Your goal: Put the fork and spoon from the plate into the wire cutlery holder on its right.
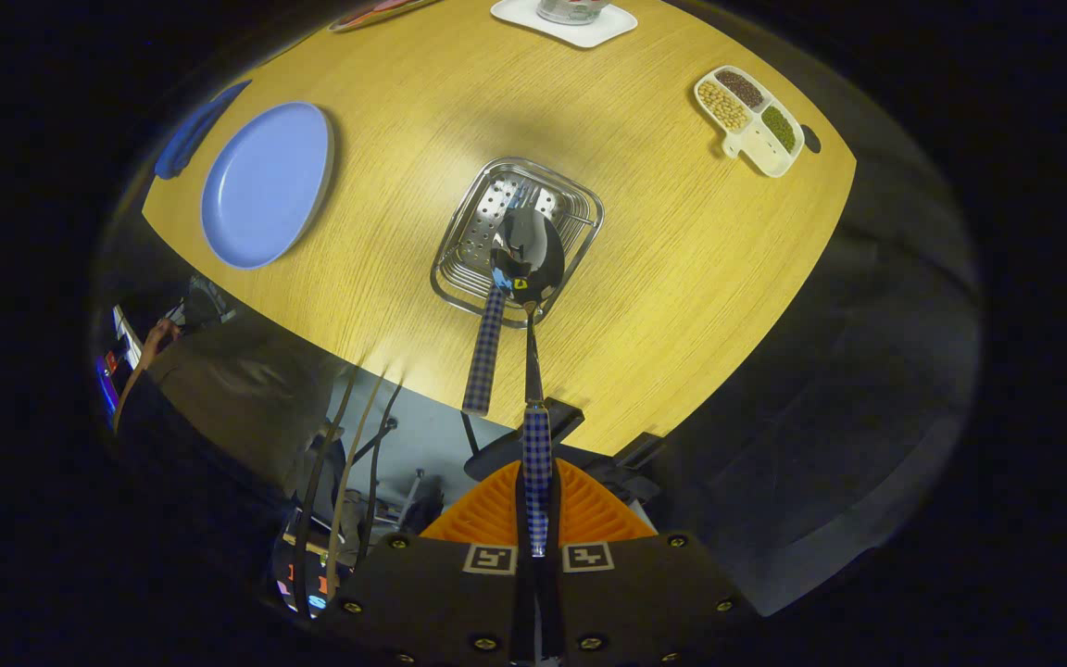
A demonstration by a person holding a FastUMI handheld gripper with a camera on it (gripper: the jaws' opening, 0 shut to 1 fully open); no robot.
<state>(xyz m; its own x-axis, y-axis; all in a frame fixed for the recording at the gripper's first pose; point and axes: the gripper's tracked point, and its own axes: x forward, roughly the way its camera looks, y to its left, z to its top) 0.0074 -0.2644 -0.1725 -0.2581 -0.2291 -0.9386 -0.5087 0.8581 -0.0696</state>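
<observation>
Wooden surface: carries all items. Blue plate: bare, left of the holder. Wire cutlery holder: centre, beyond the tongs. Fork: checked handle, head down in the holder, handle leaning out over the near rim. Spoon: bowl over the holder, checked handle pinched between both fingers. Tongs: closed tight on the spoon handle.

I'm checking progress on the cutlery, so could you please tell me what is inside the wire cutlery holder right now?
The fork stands in the wire cutlery holder, handle sticking out. The gripper, shut on the spoon, holds its bowl over the opening, hiding the fork's tines and part of the perforated bottom.
</observation>
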